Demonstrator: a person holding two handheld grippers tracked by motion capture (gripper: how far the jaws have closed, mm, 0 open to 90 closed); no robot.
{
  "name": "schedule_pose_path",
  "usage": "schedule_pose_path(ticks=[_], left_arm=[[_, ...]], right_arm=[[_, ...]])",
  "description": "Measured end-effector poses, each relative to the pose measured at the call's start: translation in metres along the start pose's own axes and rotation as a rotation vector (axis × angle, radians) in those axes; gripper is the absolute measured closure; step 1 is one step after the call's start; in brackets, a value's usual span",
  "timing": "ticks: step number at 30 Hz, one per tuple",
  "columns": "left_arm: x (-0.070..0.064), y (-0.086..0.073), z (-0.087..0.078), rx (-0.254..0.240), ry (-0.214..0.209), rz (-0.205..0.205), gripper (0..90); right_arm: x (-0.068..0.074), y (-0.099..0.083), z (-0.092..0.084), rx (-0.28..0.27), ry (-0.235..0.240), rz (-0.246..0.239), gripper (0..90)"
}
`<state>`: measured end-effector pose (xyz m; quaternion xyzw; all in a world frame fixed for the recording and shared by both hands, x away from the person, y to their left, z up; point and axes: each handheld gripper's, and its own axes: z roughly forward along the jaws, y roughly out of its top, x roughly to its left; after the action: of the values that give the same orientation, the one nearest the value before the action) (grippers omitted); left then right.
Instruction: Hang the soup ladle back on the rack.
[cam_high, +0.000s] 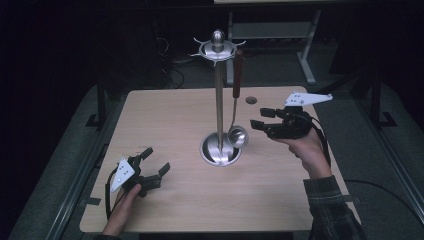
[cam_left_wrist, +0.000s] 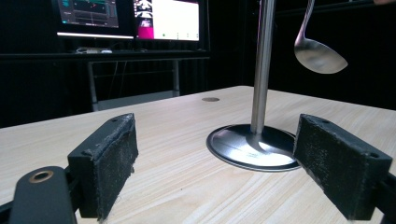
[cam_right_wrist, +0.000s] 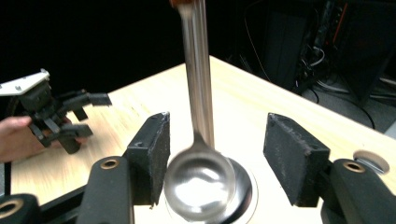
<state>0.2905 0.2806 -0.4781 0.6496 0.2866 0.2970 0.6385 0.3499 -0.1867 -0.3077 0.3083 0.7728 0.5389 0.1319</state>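
Observation:
A steel utensil stand (cam_high: 219, 100) rises from a round base (cam_high: 220, 150) at the table's middle. From its top ring hangs a ladle (cam_high: 238, 136) with a brown handle, its bowl just above the base. My right gripper (cam_high: 260, 118) is held level just right of the bowl, open. In the right gripper view the blurred ladle (cam_right_wrist: 200, 184) hangs in line with the gap of my right gripper (cam_right_wrist: 217, 154), and neither pad presses on it. My left gripper (cam_high: 156, 160) rests open at the front left with nothing in it, and the base (cam_left_wrist: 252, 149) lies beyond its pads (cam_left_wrist: 107, 163).
A small round grommet (cam_high: 251, 100) sits in the tabletop behind the stand. Bare wood (cam_high: 200, 200) stretches across the front of the table. Lit monitors (cam_left_wrist: 130, 18) stand on a desk beyond the far edge. Dark floor and table legs surround the table.

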Motion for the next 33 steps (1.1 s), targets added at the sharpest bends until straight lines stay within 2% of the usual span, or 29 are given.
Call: schedule_pose_path(ticks=[5, 7, 14, 25, 31, 33], left_arm=[[0.001, 0.000, 0.000, 0.005, 0.001, 0.008, 13.1], [-0.001, 0.000, 0.000, -0.003, 0.002, -0.007, 13.1], [-0.001, 0.000, 0.000, 0.001, 0.003, -0.011, 13.1], [0.000, 0.000, -0.001, 0.006, 0.001, -0.005, 13.1], [-0.001, 0.000, -0.001, 0.005, 0.001, -0.004, 13.1], [-0.001, 0.000, -0.001, 0.005, 0.001, -0.004, 13.1]], right_arm=[[-0.003, -0.022, -0.001, 0.020, -0.014, 0.018, 36.3], [-0.004, -0.032, -0.003, 0.027, -0.021, 0.026, 35.2], [-0.007, -0.059, -0.006, 0.038, -0.047, 0.035, 30.7], [-0.010, -0.095, -0.013, 0.083, -0.090, 0.063, 24.4], [-0.009, -0.123, -0.015, 0.159, -0.175, 0.051, 19.6], [-0.008, -0.130, -0.015, 0.182, -0.184, 0.049, 17.2]])
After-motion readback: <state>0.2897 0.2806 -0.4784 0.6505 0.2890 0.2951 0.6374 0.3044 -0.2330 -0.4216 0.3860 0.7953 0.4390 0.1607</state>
